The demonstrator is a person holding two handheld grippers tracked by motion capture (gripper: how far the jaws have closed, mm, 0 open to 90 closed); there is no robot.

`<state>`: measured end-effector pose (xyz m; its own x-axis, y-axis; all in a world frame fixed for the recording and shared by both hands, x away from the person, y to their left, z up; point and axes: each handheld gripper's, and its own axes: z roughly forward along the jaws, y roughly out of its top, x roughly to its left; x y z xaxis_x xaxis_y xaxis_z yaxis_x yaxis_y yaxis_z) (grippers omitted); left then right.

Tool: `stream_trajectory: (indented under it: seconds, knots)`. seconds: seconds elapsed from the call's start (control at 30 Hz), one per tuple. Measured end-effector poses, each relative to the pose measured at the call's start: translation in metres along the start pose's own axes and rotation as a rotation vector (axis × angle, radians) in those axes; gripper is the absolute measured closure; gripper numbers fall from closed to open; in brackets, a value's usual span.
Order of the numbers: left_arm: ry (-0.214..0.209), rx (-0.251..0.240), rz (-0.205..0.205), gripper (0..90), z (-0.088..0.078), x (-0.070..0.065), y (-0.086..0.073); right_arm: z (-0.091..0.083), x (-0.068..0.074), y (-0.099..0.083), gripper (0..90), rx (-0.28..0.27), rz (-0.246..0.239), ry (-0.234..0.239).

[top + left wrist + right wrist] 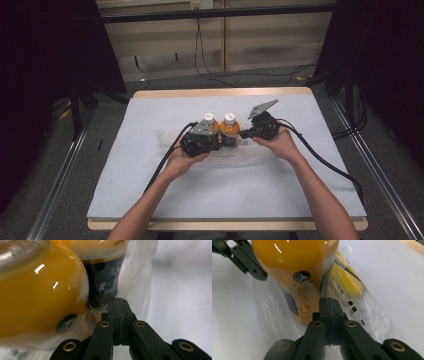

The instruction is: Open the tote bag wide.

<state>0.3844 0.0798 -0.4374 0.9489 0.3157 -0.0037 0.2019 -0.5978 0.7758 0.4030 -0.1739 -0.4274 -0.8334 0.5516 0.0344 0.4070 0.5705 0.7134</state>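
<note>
Your left hand-held gripper (119, 322) and right hand-held gripper (331, 322) each pinch the clear plastic bag (165, 137), seemingly spreading it around two orange-juice bottles (220, 127) at twelve o'clock

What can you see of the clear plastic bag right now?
The plastic bag is thin, clear and crinkled, lying flat across the middle of the pale table cover. Two orange juice bottles stand on or in it; which, I cannot tell. The left gripper and right gripper each look pinched shut on a fold of film beside the bottles.
</note>
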Motion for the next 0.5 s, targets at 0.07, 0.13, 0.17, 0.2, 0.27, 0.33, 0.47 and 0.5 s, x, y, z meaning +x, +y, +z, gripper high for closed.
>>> stream_trajectory:
  seconds: [0.07, 0.13, 0.17, 0.2, 0.27, 0.33, 0.47, 0.5]
  knots:
    - [0.005, 0.011, 0.006, 90.0, 0.004, -0.002, 0.0, 0.005, -0.002, 0.003, 90.0, 0.016, 0.0, -0.004]
    - [0.02, 0.035, 0.017, 90.0, 0.007, -0.005, 0.0, 0.01, -0.005, 0.003, 90.0, 0.033, 0.005, -0.007]
    - [0.022, 0.042, 0.023, 90.0, 0.009, -0.006, -0.001, 0.012, -0.006, 0.003, 90.0, 0.039, 0.005, -0.001]
    - [0.024, 0.052, 0.03, 90.0, 0.011, -0.006, -0.002, 0.015, -0.006, 0.003, 90.0, 0.055, 0.003, -0.009]
    - [0.018, 0.055, 0.02, 90.0, 0.015, -0.006, -0.004, 0.023, -0.005, 0.004, 90.0, 0.084, 0.009, -0.021]
    - [0.015, 0.07, 0.029, 90.0, 0.019, -0.007, -0.006, 0.03, -0.009, 0.002, 90.0, 0.1, 0.016, -0.006]
    - [0.009, 0.098, 0.047, 90.0, 0.025, -0.011, -0.011, 0.043, -0.013, -0.002, 90.0, 0.123, 0.017, -0.001]
    - [-0.004, 0.105, 0.048, 90.0, 0.026, -0.01, -0.014, 0.046, -0.014, -0.003, 90.0, 0.133, 0.026, -0.002]
